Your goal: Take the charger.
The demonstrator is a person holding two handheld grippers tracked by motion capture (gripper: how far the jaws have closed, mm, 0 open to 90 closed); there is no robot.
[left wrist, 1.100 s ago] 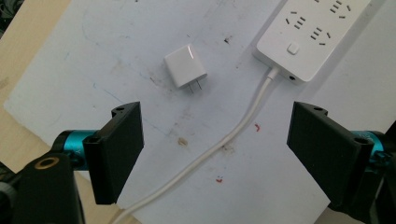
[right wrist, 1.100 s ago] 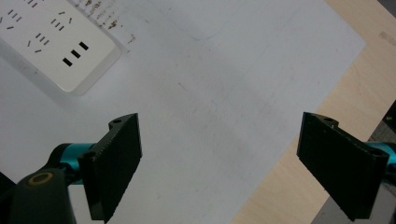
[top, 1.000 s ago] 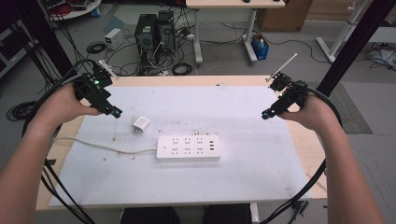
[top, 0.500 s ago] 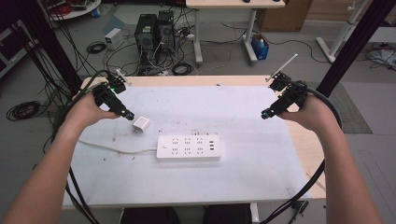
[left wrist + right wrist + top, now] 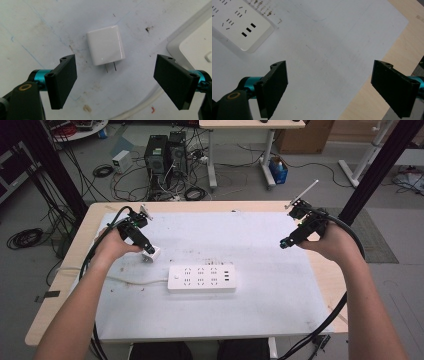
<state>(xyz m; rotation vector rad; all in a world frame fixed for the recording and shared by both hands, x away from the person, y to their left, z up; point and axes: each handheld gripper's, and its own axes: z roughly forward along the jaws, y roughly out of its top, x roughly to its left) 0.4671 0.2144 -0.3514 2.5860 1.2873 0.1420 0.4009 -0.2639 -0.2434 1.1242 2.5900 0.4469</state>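
Left gripper view: left gripper (image 5: 115, 82) wide open above charger (image 5: 105, 45), prongs toward the jaws. Light, rigid, glossy, likely slippery; grip flat sides. Right gripper (image 5: 337, 87) wide open, empty.

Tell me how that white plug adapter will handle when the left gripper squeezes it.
The plug adapter looks rigid, so it probably won't deform. Its glossy, rounded sides may slip between the flat jaws. Lying flat with its prongs level, it likely slides rather than rolls.
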